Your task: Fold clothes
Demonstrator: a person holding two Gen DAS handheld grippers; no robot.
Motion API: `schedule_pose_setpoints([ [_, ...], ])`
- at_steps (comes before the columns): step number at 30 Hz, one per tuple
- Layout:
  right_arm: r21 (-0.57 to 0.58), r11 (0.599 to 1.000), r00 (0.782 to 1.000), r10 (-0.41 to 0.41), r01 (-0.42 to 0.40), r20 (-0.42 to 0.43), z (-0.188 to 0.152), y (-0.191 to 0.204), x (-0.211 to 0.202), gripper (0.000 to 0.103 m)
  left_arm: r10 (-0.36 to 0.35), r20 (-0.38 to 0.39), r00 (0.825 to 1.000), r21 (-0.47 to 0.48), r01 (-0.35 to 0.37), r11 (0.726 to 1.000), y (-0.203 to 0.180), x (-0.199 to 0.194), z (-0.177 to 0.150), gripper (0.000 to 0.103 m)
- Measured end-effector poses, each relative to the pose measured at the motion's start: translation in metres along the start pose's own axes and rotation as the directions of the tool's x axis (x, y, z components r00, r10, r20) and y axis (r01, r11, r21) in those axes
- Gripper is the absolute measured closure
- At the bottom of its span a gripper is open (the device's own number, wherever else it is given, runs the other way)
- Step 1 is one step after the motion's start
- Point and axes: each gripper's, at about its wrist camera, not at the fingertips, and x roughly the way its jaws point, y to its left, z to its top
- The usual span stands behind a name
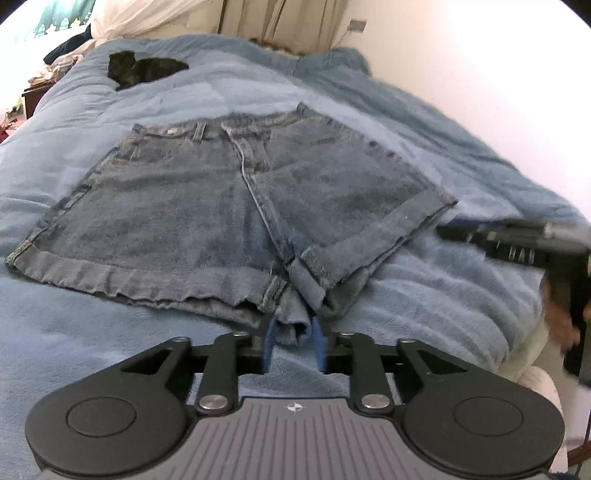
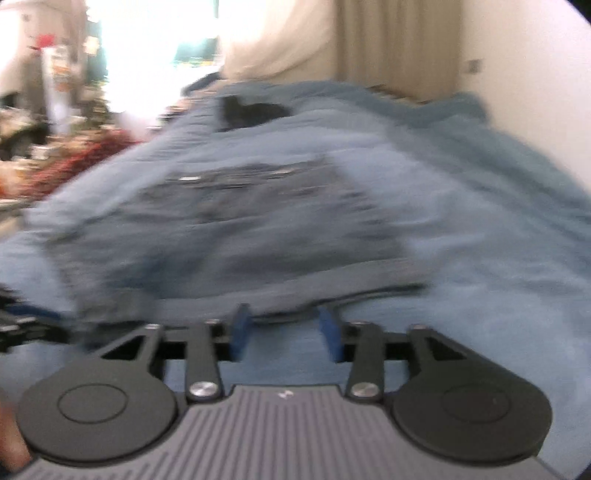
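Note:
A pair of blue denim shorts [image 1: 229, 206] lies flat on the blue blanket [image 1: 92, 354], waistband far, cuffed hems near. My left gripper [image 1: 293, 334] has its blue fingers closed on the crotch fabric at the near hem. The right gripper shows in the left wrist view [image 1: 517, 243] at the far right, blurred, beside the right leg's cuff. In the right wrist view the shorts [image 2: 236, 236] are blurred, and my right gripper [image 2: 284, 325] is open just short of the near hem, with nothing between its fingers.
A black cat [image 1: 144, 70] lies on the blanket at the far left, also in the right wrist view [image 2: 251, 110]. A white wall [image 1: 498, 74] runs along the bed's right side. Curtains [image 1: 280, 22] hang behind. Clutter [image 2: 55, 147] stands left of the bed.

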Motion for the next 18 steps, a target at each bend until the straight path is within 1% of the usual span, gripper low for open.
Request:
schedule_pose_setpoints([
  [1, -0.005, 0.999, 0.999, -0.045, 0.045, 0.000, 0.001, -0.011, 0.000, 0.016, 0.006, -0.012, 1.000, -0.002, -0.006, 1.000, 0.000, 0.002, 0.000, 0.077],
  [2, -0.013, 0.996, 0.996, -0.084, 0.084, 0.008, 0.002, -0.022, 0.000, 0.010, 0.012, -0.022, 1.000, -0.004, -0.012, 1.000, 0.000, 0.005, 0.001, 0.077],
  [4, -0.043, 0.989, 0.990, -0.141, 0.142, 0.032, 0.003, -0.039, 0.001, 0.003, 0.035, -0.040, 0.999, 0.014, -0.034, 0.999, -0.002, 0.009, 0.002, 0.077],
  [6, -0.073, 0.980, 0.982, -0.184, 0.188, 0.050, 0.004, -0.051, 0.002, 0.001, 0.058, -0.056, 0.997, 0.033, -0.057, 0.998, -0.004, 0.014, 0.003, 0.077],
  [7, -0.084, 0.976, 0.978, -0.198, 0.202, 0.062, 0.004, -0.057, 0.003, 0.001, 0.073, -0.059, 0.996, 0.043, -0.071, 0.997, -0.006, 0.014, 0.003, 0.075],
  [8, -0.098, 0.976, 0.980, -0.187, 0.193, 0.067, 0.004, -0.062, 0.005, 0.001, 0.083, -0.057, 0.995, 0.050, -0.081, 0.995, -0.008, 0.015, 0.004, 0.073],
  [9, -0.115, 0.980, 0.986, -0.154, 0.161, 0.067, 0.003, -0.066, 0.007, 0.001, 0.085, -0.051, 0.995, 0.056, -0.082, 0.995, -0.010, 0.015, 0.004, 0.070],
  [10, -0.130, 0.983, 0.990, -0.122, 0.130, 0.067, 0.002, -0.070, 0.008, 0.001, 0.084, -0.041, 0.996, 0.061, -0.081, 0.995, -0.011, 0.015, 0.003, 0.065],
  [12, -0.140, 0.988, 0.996, -0.062, 0.070, 0.058, 0.000, -0.074, 0.011, 0.001, 0.078, -0.014, 0.997, 0.078, -0.077, 0.994, -0.014, 0.014, 0.002, 0.063],
  [14, -0.158, 0.985, 0.997, -0.055, 0.063, 0.054, -0.002, -0.073, 0.014, 0.001, 0.072, 0.003, 0.997, 0.088, -0.072, 0.994, -0.015, 0.014, 0.002, 0.056],
  [15, -0.174, 0.983, 0.997, -0.057, 0.066, 0.053, -0.003, -0.072, 0.016, 0.004, 0.060, 0.007, 0.998, 0.087, -0.060, 0.994, -0.015, 0.014, 0.002, 0.053],
  [16, -0.217, 0.972, 0.995, -0.083, 0.094, 0.059, -0.004, -0.068, 0.019, 0.013, 0.046, 0.013, 0.999, 0.082, -0.047, 0.996, -0.015, 0.015, 0.002, 0.048],
  [17, -0.257, 0.959, 0.993, -0.104, 0.116, 0.059, -0.006, -0.065, 0.022, 0.019, 0.031, 0.019, 0.999, 0.075, -0.032, 0.997, -0.014, 0.015, 0.001, 0.043],
  [18, -0.281, 0.952, 0.992, -0.115, 0.125, 0.053, -0.006, -0.062, 0.026, 0.029, 0.016, 0.026, 1.000, 0.067, -0.017, 0.998, -0.012, 0.014, 0.000, 0.041],
])
